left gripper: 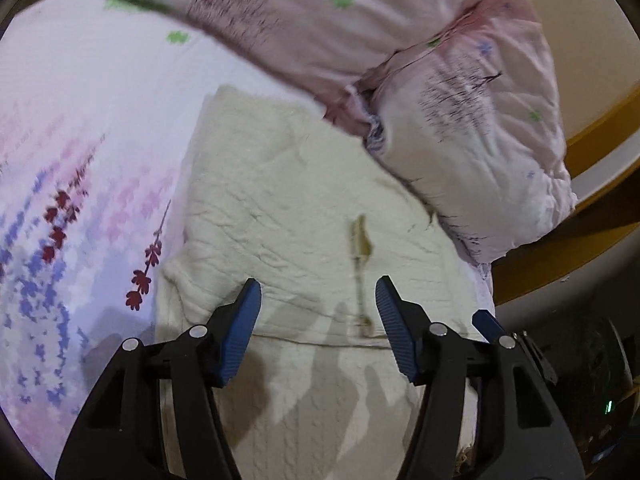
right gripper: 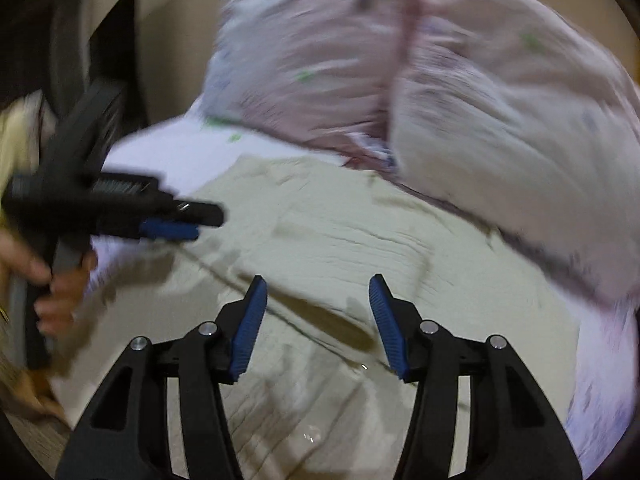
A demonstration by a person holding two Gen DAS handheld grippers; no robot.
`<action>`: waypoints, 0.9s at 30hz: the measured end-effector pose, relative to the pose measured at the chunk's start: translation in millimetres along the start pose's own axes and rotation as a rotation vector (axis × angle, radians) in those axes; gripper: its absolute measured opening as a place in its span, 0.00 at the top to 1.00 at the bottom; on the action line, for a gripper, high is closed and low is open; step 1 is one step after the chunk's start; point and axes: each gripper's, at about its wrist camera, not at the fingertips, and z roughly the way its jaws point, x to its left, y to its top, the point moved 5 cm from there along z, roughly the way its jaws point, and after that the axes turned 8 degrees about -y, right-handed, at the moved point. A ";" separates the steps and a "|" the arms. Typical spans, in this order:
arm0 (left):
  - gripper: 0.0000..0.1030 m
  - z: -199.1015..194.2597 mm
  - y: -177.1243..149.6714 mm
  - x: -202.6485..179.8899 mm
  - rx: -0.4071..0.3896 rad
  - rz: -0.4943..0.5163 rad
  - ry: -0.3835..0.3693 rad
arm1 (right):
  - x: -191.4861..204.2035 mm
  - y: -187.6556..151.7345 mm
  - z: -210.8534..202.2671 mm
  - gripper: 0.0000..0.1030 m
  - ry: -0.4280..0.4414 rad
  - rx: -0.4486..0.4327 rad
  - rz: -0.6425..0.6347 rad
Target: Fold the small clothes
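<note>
A cream knitted garment [left gripper: 288, 216] lies spread on the bed, with a fold line across its near part and a small tan tag [left gripper: 362, 240] near the middle. My left gripper [left gripper: 318, 292] is open and empty, hovering just above the garment's near part. My right gripper [right gripper: 316, 288] is open and empty above the same garment [right gripper: 340, 232]. The left gripper also shows in the right wrist view [right gripper: 172, 228], held by a hand at the left edge of the garment. The right wrist view is blurred.
A floral sheet [left gripper: 80, 140] covers the bed to the left. A pink floral pillow or duvet [left gripper: 460, 92] lies bunched behind and right of the garment. A wooden bed frame [left gripper: 592, 136] runs along the right.
</note>
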 end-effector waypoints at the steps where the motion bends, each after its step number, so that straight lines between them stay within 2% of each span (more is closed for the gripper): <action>1: 0.42 1.6 2.2 1.2 -0.006 0.004 -0.001 | 6.6 -0.7 5.1 0.49 -0.019 0.007 -0.043; 3: 0.42 2.5 2.1 -0.8 -0.003 0.017 0.006 | 16.2 -3.2 20.3 0.50 -0.079 0.035 -0.118; 4: 0.42 1.9 1.8 -0.4 -0.002 0.020 0.005 | 16.8 -4.6 29.0 0.59 -0.097 0.059 -0.129; 5: 0.42 2.4 2.1 -0.3 -0.002 0.020 0.004 | 15.0 -6.3 36.0 0.80 -0.098 0.083 -0.123; 7: 0.42 2.5 2.8 -0.1 -0.002 0.016 0.000 | 6.6 -8.6 45.5 0.94 -0.079 0.124 -0.057; 8: 0.41 2.5 3.1 0.0 -0.002 0.013 -0.004 | -4.0 -7.3 44.8 0.95 -0.055 0.121 0.023; 10: 0.39 0.7 3.4 -1.1 -0.003 0.010 -0.014 | -22.7 -5.1 37.2 0.96 -0.038 0.099 0.151; 13: 0.34 -4.4 1.5 -3.5 -0.009 0.024 -0.021 | -74.3 -8.4 13.4 0.96 -0.050 0.027 0.420; 15: 0.31 -8.2 -0.6 -7.8 -0.017 0.043 -0.019 | -118.0 -25.8 -1.8 0.96 -0.063 -0.014 0.651; 17: 0.30 -9.5 -2.4 -13.3 -0.023 0.073 -0.014 | -150.4 -56.4 -2.3 0.95 -0.082 0.022 0.830; 18: 0.29 -8.9 -3.4 -14.9 -0.021 0.083 -0.010 | -158.1 -71.5 1.7 0.94 -0.079 0.062 0.882; 21: 0.29 -4.1 -6.3 -14.8 -0.004 0.087 0.000 | -173.0 -114.2 18.1 0.79 -0.023 0.188 1.019; 24: 0.29 -2.6 -8.1 -12.1 0.000 0.078 0.003 | -184.5 -132.7 18.5 0.75 0.084 0.188 1.164; 27: 0.29 -2.8 -8.4 -11.4 0.000 0.073 0.002 | -192.5 -133.6 11.9 0.70 0.072 0.167 1.189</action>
